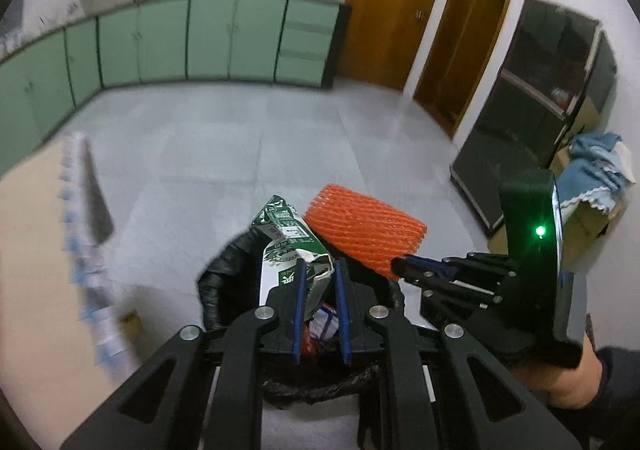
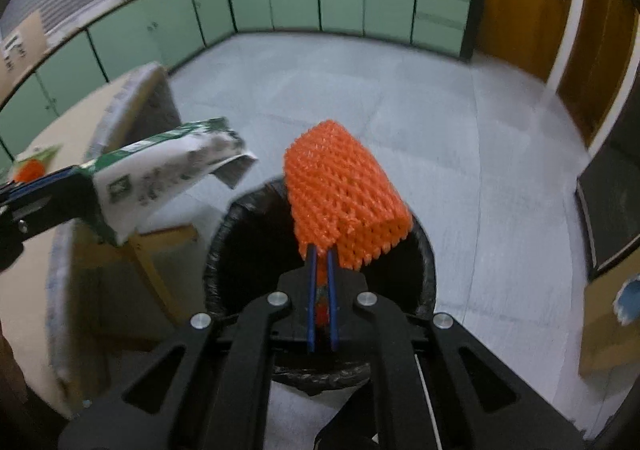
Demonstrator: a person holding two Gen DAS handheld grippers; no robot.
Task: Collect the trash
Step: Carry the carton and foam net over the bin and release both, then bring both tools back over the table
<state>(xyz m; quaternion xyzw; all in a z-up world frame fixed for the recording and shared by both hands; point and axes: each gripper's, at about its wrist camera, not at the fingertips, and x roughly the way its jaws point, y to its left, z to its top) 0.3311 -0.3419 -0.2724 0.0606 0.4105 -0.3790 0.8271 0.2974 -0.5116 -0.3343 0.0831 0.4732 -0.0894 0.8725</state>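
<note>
On the left, we had the left gripper [image 1: 320,270] clamped on a crumpled green-and-white carton [image 1: 286,250], its blue pads pressed on the flattened end so the jaws stood only a little apart. The carton hung over the mouth of the bin [image 2: 224,250], a round one lined with a black bag [image 1: 216,282]. Through the jaws we could see some wrappers already lying inside, though what they were we could not tell.

To the right, we held the right gripper [image 2: 322,250] nearly shut on the edge of an orange foam net sleeve [image 2: 344,201], which stood above the bin's opening too. Both pieces were over the bin, just beside each other, and neither had been let go.

So we judged the carrying done and the dropping left: opening both sets of jaws looked like all that these two pieces needed. Something orange [image 2: 30,169] lay on the round table [image 2: 60,250] at the far left, so there may have been more to collect.

The floor [image 1: 280,137] was pale grey tile. Green cabinets [image 1: 208,37] ran along the far wall, wooden doors [image 1: 392,1] stood further right, then a dark shelving unit [image 1: 532,109] and a cardboard box [image 1: 592,221] with blue cloth on it.
</note>
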